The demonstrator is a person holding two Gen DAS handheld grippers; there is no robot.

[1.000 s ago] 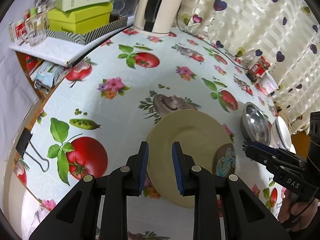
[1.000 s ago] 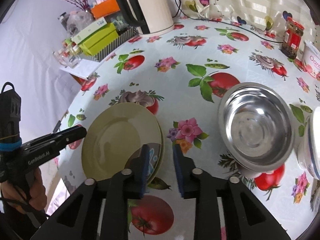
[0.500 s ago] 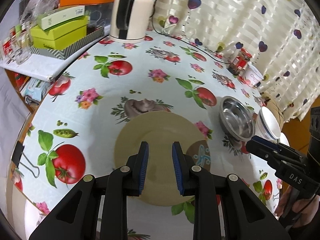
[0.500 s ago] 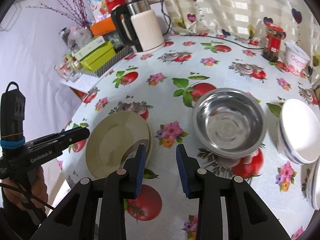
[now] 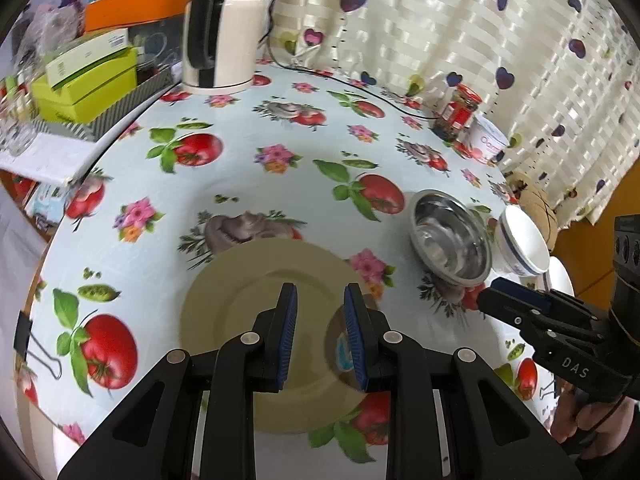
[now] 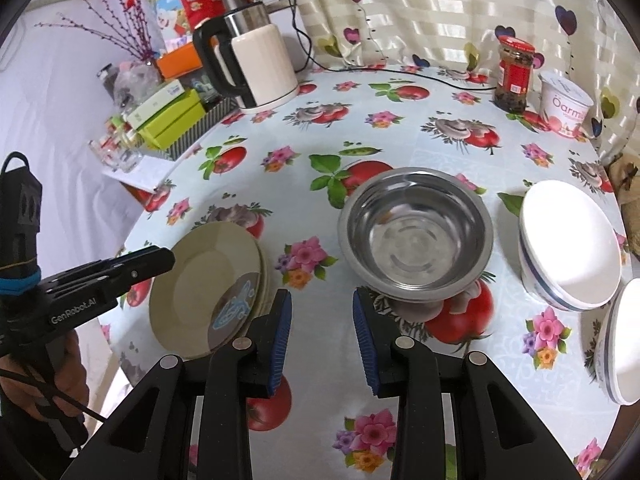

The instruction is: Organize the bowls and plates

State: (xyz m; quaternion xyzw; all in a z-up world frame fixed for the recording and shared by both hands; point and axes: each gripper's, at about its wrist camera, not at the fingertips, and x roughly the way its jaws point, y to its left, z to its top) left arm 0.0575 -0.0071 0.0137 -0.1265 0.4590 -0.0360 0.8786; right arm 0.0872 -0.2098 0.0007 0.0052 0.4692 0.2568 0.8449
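Right wrist view: right gripper (image 6: 322, 326) jaws apart, empty, lined up toward steel bowl (image 6: 416, 236), probably next grab. Left gripper (image 5: 320, 330) also apart, above beige plates (image 6: 208, 288) stacked at table edge.

Stacked beige plates (image 6: 200, 280) lie left of steel bowl (image 6: 416, 236) and, seemingly nested, white bowls (image 6: 568, 244).

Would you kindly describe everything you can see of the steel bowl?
The steel bowl is round, shiny metal with a flat flared rim and faint concentric rings on its floor. It stands upright and empty on the tablecloth, between the plates and a white bowl, touching neither. No tool touches it; the right tool hovers open nearby.
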